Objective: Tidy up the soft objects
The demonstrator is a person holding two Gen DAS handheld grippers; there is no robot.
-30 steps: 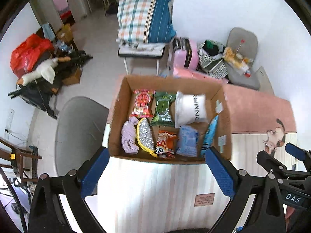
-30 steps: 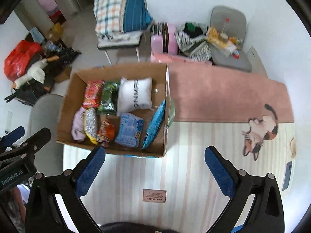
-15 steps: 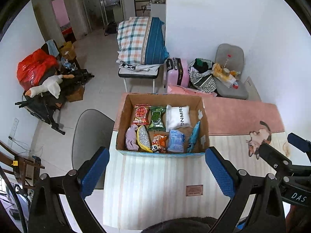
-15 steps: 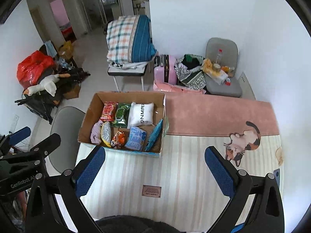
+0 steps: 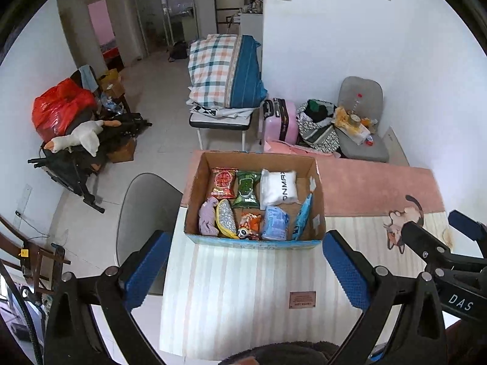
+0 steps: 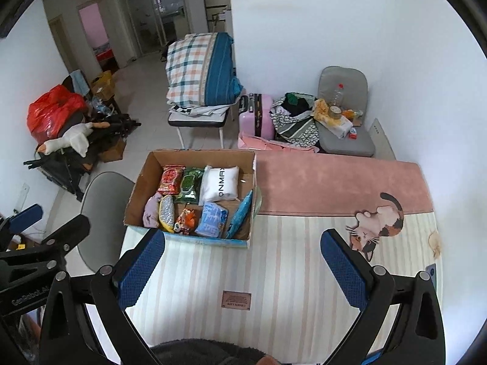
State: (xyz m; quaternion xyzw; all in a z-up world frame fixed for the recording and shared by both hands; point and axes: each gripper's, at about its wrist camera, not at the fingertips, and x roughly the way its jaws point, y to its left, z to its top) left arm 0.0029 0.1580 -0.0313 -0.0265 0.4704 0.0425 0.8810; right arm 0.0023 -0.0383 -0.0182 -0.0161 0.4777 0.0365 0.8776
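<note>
An open cardboard box (image 5: 193,188) stands on the striped mat, also in the right wrist view (image 6: 138,187). It holds several soft items: a red snack pack (image 5: 223,182), a green pack (image 5: 248,189), a white pillow pack (image 5: 278,186), a lilac cloth (image 5: 207,220), a light blue pack (image 5: 275,223). My left gripper (image 5: 245,269) is open and empty, high above the mat in front of the box. My right gripper (image 6: 242,270) is open and empty, to the right of the box.
The striped mat (image 6: 283,261) with a cat picture (image 6: 376,223) meets a pink mat (image 6: 328,182). A grey chair (image 5: 143,210) stands left of the table. A plaid quilt (image 5: 223,71), pink suitcase (image 5: 278,120) and cluttered seat (image 5: 359,121) lie behind.
Both grippers have pulled up and back from the box, so it looks smaller and farther. Both stay open and empty.
</note>
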